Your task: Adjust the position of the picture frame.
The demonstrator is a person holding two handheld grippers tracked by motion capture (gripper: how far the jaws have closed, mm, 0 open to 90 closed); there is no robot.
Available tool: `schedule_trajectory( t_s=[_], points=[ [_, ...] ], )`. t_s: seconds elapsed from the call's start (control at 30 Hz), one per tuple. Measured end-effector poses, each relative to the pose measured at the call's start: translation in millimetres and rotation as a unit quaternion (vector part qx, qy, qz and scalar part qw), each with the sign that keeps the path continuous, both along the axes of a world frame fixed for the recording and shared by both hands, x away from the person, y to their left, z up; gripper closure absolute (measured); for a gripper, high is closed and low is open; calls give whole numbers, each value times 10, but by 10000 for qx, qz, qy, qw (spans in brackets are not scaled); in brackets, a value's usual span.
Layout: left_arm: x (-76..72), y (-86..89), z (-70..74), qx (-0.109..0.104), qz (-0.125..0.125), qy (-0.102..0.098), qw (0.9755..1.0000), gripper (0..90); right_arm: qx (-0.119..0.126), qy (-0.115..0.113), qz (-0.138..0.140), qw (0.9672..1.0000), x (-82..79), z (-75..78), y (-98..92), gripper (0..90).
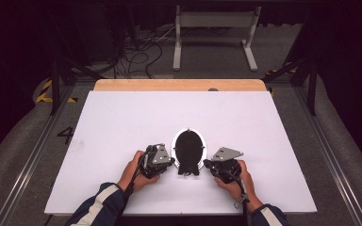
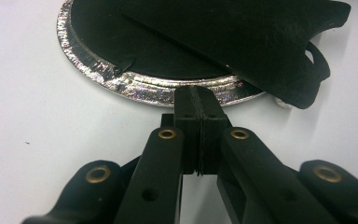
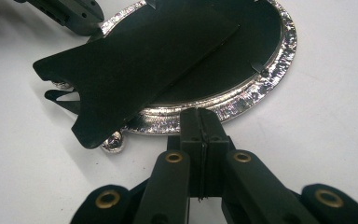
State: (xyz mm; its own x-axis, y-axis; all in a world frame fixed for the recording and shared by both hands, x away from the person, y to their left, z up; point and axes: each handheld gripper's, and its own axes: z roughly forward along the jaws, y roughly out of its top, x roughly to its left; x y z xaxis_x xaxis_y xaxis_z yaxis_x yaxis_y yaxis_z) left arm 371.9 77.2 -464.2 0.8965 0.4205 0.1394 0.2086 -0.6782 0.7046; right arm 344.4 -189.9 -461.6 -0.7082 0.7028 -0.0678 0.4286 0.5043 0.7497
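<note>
White tabletop (image 1: 122, 122) holds an oval frame (image 1: 188, 147); left gripper (image 2: 196, 100) and right gripper (image 3: 201, 122) both closed, empty.

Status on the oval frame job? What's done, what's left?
Done: the oval silver picture frame lies face down on the white table, black easel stand up. In hand: the left gripper and right gripper are both shut with nothing between the jaws, tips at the frame's rim on either side. Left: nobody has a grip on the frame yet, so lifting or turning it probably comes next.
</note>
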Motion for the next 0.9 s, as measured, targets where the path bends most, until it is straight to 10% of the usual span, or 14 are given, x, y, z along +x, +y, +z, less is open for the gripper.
schedule_trajectory(
  t_s=[0.43, 0.9],
  points=[
    [34, -29, -3, 7, 98, -95, 9999, 888, -45, -65, -70, 9999, 18, -2, 1, 900],
    [-112, 327, 175, 35, 157, -478, 9987, 612, 71, -98, 67, 9999, -2, 98, -112, 847]
  ],
)
